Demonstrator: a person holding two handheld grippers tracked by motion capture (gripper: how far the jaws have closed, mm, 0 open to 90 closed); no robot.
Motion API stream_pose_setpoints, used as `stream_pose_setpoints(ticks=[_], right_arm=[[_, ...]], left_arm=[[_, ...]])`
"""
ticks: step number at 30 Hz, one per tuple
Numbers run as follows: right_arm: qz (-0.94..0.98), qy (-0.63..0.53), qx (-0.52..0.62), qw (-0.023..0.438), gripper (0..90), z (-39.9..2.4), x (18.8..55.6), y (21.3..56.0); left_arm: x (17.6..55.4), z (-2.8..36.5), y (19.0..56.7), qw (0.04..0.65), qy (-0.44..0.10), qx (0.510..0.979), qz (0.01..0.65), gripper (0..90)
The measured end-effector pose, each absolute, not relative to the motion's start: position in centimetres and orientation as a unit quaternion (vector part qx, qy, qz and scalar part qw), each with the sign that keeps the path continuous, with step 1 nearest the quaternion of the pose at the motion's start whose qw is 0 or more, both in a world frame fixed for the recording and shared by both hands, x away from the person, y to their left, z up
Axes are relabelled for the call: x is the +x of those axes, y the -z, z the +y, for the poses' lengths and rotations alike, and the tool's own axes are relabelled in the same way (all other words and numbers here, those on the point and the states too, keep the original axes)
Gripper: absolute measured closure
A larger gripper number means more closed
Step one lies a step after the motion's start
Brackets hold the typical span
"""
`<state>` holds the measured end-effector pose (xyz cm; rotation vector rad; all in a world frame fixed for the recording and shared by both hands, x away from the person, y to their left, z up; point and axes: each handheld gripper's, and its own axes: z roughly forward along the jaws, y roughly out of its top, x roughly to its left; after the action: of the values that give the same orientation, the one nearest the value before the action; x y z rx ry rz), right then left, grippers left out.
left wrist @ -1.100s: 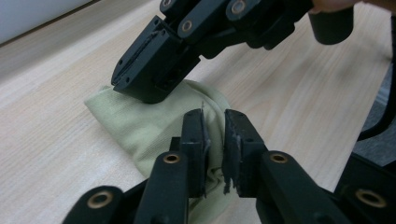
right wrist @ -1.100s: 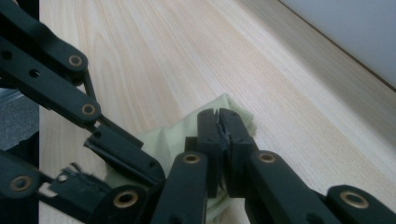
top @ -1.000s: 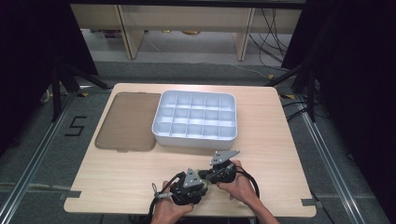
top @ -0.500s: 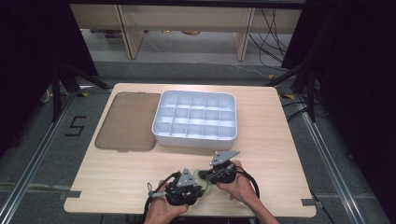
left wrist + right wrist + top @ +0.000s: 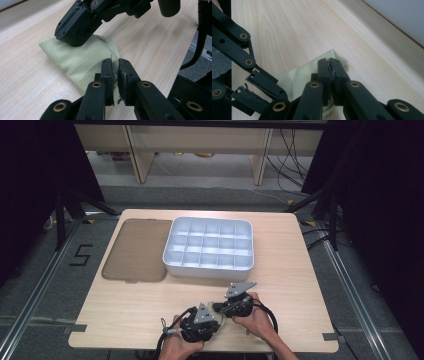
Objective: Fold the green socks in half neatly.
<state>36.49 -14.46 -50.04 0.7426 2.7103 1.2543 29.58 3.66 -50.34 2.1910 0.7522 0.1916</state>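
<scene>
**Green cloth worked at the tabletop's near edge**

The green cloth [image 5: 82, 58] lies folded near the near edge of the tabletop [image 5: 300, 270], between both tools. The left tool [image 5: 115, 72] is almost closed, with a thin gap above the cloth's fold. The right tool [image 5: 329, 67] is closed and pressed on the cloth. Folding seems to be in hand; a firm pinch of an edge is called for next. Farther off sit a compartment tray [image 5: 209, 245] and a brown lid [image 5: 135, 250].

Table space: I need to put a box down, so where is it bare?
Bare wood lies right of the white compartment tray, and at the near-left corner below the brown flat lid. Crowded: near edge centre, where both claws work the pale green cloth.
</scene>
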Motion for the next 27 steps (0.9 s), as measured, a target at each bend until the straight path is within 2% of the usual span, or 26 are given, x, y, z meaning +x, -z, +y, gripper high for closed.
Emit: stream_pose_setpoints(ticks=[10, 17, 18, 21, 22, 23, 27], right_arm=[[0.873, -0.415, 0.257, 0.02, 84.1, -14.7, 36.5, 50.1], [0.844, -0.45, 0.29, 0.012, 69.0, -16.1, 37.1, 49.3], [0.844, -0.45, 0.29, 0.012, 69.0, -16.1, 37.1, 49.3], [0.832, -0.462, 0.307, 0.0, 60.2, -16.7, 37.3, 49.0], [0.832, -0.462, 0.307, 0.0, 60.2, -16.7, 37.3, 49.0], [0.829, -0.461, 0.317, -0.024, 52.4, -16.6, 37.3, 49.1], [0.836, -0.443, 0.324, -0.02, 48.1, -16.5, 37.4, 49.3]], left_arm=[[29.3, 3.7, 50.5, 0.401, -0.086, 0.861, 0.3, 82.3], [29.2, 3.7, 50.6, 0.407, -0.082, 0.857, 0.304, 82.3], [29.2, 3.7, 50.6, 0.407, -0.082, 0.857, 0.304, 82.3], [29.2, 3.8, 50.6, 0.408, -0.081, 0.857, 0.306, 82.1], [29.2, 3.8, 50.6, 0.408, -0.081, 0.857, 0.306, 81.9], [29.2, 3.8, 50.6, 0.408, -0.081, 0.857, 0.305, 81.8], [29.2, 3.8, 50.6, 0.408, -0.081, 0.856, 0.306, 81.7]])
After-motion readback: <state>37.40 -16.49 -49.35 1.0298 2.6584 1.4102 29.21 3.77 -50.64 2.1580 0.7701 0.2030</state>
